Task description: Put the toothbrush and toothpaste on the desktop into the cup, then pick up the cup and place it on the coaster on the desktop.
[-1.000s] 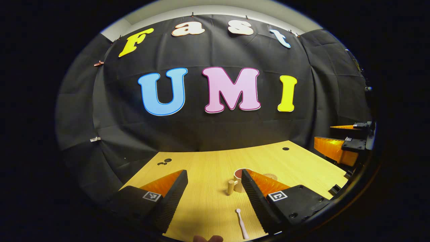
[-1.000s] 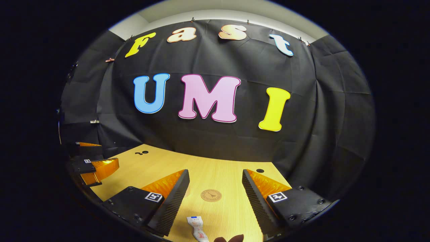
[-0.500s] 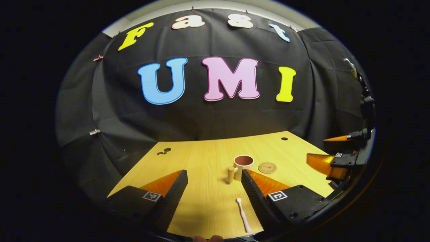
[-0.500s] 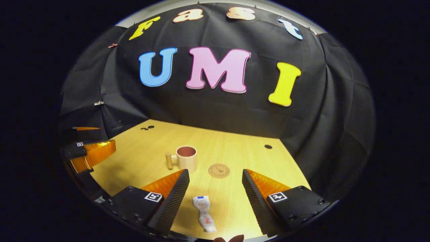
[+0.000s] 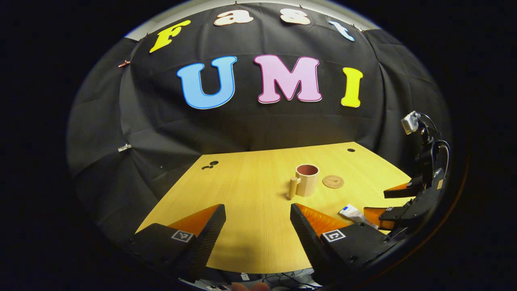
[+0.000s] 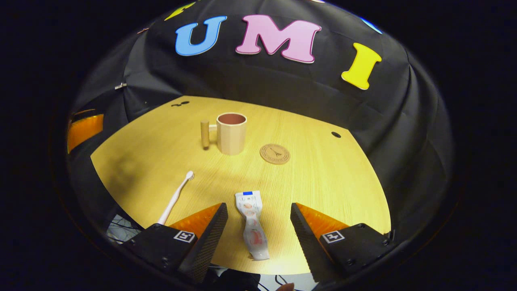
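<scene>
Right gripper view, toothbrush (image 6: 174, 197) beside toothpaste (image 6: 252, 223)

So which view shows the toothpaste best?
The right gripper view: the whole toothpaste lies on the table between the open gripper's fingers. The left gripper view catches one end beside its finger.

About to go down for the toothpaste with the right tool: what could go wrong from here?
The toothpaste lies flat near the desktop front edge, so a poor pinch might push it off. The cup is narrow and upright; dropping the tube in carelessly could tip it. The toothbrush also sits near that edge.
</scene>
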Action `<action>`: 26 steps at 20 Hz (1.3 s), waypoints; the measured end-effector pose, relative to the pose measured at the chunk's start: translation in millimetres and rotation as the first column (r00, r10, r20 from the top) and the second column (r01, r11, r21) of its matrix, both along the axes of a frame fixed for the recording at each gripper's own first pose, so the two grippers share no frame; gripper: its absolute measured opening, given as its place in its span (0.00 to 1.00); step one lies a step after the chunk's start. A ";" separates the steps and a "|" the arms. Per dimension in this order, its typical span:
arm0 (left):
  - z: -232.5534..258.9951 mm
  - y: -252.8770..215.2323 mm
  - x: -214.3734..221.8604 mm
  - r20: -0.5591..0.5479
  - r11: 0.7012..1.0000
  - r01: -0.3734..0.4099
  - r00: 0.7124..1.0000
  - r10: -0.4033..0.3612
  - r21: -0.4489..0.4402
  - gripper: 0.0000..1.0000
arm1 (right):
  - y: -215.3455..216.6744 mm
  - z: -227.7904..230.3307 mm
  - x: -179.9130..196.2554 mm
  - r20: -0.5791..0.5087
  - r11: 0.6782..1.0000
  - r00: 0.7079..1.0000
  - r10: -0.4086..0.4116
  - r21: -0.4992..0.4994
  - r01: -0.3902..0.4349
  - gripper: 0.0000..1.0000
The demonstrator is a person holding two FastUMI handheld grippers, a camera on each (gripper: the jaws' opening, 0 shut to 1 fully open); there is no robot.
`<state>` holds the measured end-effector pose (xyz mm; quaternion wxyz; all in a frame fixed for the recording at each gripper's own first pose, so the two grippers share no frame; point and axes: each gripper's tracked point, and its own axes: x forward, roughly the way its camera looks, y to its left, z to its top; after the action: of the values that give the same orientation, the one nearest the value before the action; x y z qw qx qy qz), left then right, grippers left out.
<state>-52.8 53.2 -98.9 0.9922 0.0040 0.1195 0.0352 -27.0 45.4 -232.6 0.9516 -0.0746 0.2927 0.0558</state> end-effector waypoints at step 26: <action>-25.7 -19.5 1.3 -0.128 0.991 -0.126 0.984 0.120 -0.036 1.00 | 19.9 -87.2 17.2 -0.426 0.989 0.892 0.150 0.081 -0.128 0.31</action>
<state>-51.5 33.7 -124.6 0.9785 -0.0230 0.1826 0.0933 -9.8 65.3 -319.8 0.8585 -0.0568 0.4883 0.1461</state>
